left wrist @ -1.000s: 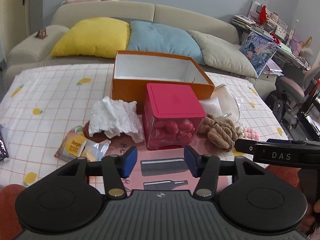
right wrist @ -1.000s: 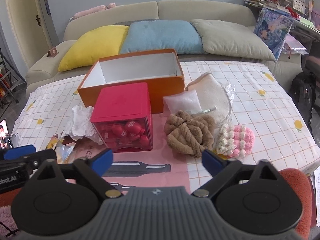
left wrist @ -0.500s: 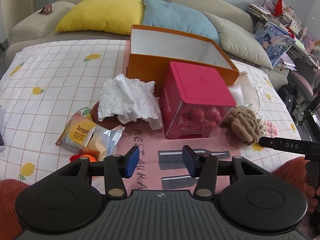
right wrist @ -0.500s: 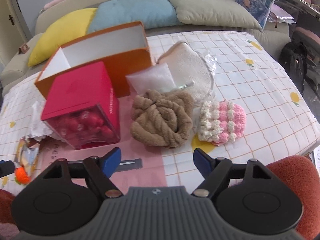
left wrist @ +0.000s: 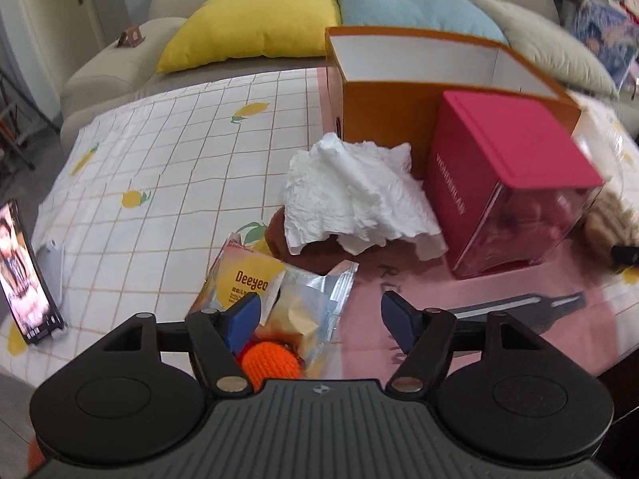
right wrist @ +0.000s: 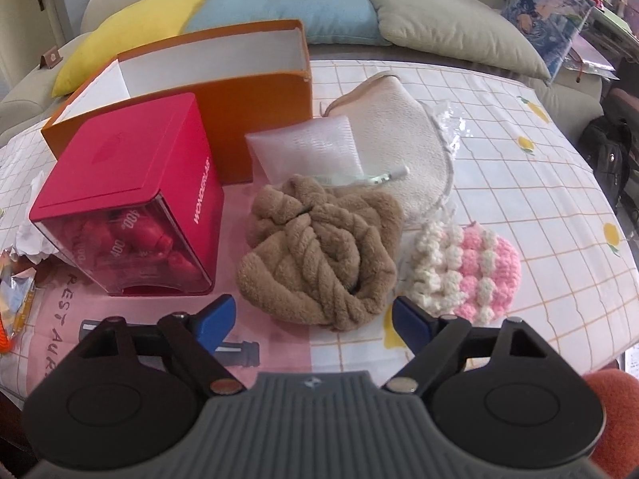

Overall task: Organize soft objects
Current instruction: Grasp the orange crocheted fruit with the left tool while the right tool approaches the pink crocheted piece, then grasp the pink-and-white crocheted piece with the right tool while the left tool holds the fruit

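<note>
My left gripper (left wrist: 319,317) hangs over a foil snack wrapper (left wrist: 279,291) and an orange knitted ball (left wrist: 269,363); its jaws are opening and the pads press on nothing. A crumpled white tissue (left wrist: 355,195) lies on a brown object beyond it. My right gripper (right wrist: 311,321) hovers just before a twisted brown plush towel (right wrist: 319,247), jaws opening, nothing held. A pink-and-white crocheted piece (right wrist: 467,271) lies to the towel's right, and a cream pouch (right wrist: 395,139) and a white packet (right wrist: 307,147) behind it. The open orange box (right wrist: 247,92) stands further back.
A red-lidded clear container (right wrist: 131,195) of red items stands in front of the orange box. A phone (left wrist: 24,275) leans at the table's left edge. The checked tablecloth (left wrist: 159,167) covers the table, and a sofa with cushions (right wrist: 279,4) runs behind it.
Both grippers have dropped and moved closer to the table. The left swung left over the wrapper and its jaws widened. The right closed in on the brown towel.
</note>
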Motion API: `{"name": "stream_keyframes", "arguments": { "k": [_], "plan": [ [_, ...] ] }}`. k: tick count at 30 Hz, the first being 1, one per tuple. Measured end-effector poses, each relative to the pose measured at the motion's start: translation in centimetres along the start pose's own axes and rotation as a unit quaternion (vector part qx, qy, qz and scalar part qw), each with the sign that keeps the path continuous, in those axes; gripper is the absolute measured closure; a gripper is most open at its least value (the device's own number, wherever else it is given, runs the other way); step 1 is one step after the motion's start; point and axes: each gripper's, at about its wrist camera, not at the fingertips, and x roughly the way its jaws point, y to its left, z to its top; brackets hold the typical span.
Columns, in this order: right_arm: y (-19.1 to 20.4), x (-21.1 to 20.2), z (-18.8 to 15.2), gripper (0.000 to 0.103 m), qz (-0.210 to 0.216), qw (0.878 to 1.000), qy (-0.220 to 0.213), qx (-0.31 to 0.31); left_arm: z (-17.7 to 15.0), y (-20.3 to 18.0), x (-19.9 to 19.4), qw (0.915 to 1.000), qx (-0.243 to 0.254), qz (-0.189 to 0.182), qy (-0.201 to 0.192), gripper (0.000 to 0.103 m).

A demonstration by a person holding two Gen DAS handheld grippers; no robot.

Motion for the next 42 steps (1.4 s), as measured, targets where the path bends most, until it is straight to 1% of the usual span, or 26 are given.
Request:
{"name": "stream_keyframes", "arguments": {
  "k": [3,6,7,8,9,10,13,16,18,19,21,24,25,27,29,33,36,38,40,42],
  "plan": [
    [0.6,0.6,0.2,0.016,-0.006,1.000,-0.003,-0.019,-0.3,-1.0,1.3,0.9989,0.037,0.028,0.001,0.016],
    [0.9,1.0,0.1,0.016,0.003,1.000,-0.002,-0.027,-0.6,-1.1,1.3,0.9979,0.045,0.044,0.017,0.017],
    [1.0,1.2,0.2,0.016,0.004,1.000,0.001,-0.028,-0.8,-1.0,1.1,0.9974,0.040,0.050,0.031,0.018],
    [1.1,1.2,0.1,0.016,0.002,1.000,0.002,-0.029,-1.0,-0.9,1.1,0.9966,0.035,0.053,0.053,0.021],
    [1.1,1.2,0.1,0.016,0.000,1.000,0.000,-0.029,-1.3,-0.6,1.3,0.9960,0.030,0.049,0.069,0.023],
    [1.0,1.3,0.1,0.016,-0.001,1.000,-0.002,-0.027,-1.6,-0.2,1.5,0.9958,0.023,0.044,0.078,0.025],
    [0.7,1.4,0.2,0.016,-0.002,1.000,-0.009,-0.013,-1.8,1.3,2.2,0.9935,-0.015,0.052,0.100,0.034],
    [0.5,1.5,0.2,0.016,-0.007,1.000,-0.007,-0.008,-2.1,3.5,3.0,0.9887,-0.073,0.045,0.123,0.034],
    [0.3,1.6,0.2,0.016,-0.010,1.000,-0.005,-0.005,-2.3,4.7,3.7,0.9852,-0.108,0.025,0.131,0.035],
    [0.2,1.7,0.2,0.016,-0.010,1.000,-0.004,-0.002,-2.3,5.1,3.9,0.9842,-0.117,0.020,0.131,0.035],
    [0.1,1.7,0.1,0.016,-0.011,1.000,-0.002,0.000,-2.2,5.2,4.2,0.9839,-0.120,0.019,0.131,0.035],
    [0.2,1.7,0.0,0.016,-0.013,1.000,0.000,-0.001,-2.3,5.2,5.0,0.9821,-0.126,0.008,0.140,0.039],
    [0.2,1.6,0.0,0.016,-0.013,1.000,0.001,-0.002,-2.3,5.4,5.3,0.9810,-0.134,0.001,0.141,0.042],
    [0.0,1.4,0.0,0.016,-0.014,1.000,0.001,-0.001,-2.2,5.5,5.4,0.9800,-0.141,-0.003,0.140,0.043],
    [-0.3,1.1,0.0,0.016,-0.015,1.000,0.002,0.003,-2.2,5.3,5.1,0.9807,-0.139,-0.002,0.137,0.044],
    [-1.2,0.3,0.2,0.016,-0.021,1.000,-0.003,0.011,-1.8,4.5,3.2,0.9860,-0.124,-0.002,0.112,0.045],
    [-2.3,0.0,0.3,0.016,-0.030,0.999,-0.006,0.014,-1.1,3.7,1.7,0.9887,-0.117,-0.017,0.093,0.045],
    [-2.9,0.2,0.4,0.016,-0.045,0.999,-0.001,0.008,-0.6,3.0,0.7,0.9895,-0.116,-0.029,0.081,0.045],
    [-3.6,0.5,0.5,0.016,-0.075,0.997,0.003,-0.004,0.0,2.4,-0.1,0.9909,-0.109,-0.039,0.069,0.045],
    [-4.6,0.4,0.6,0.016,-0.087,0.996,0.005,0.000,0.5,1.9,-0.8,0.9917,-0.103,-0.049,0.059,0.045]
  ]
}}
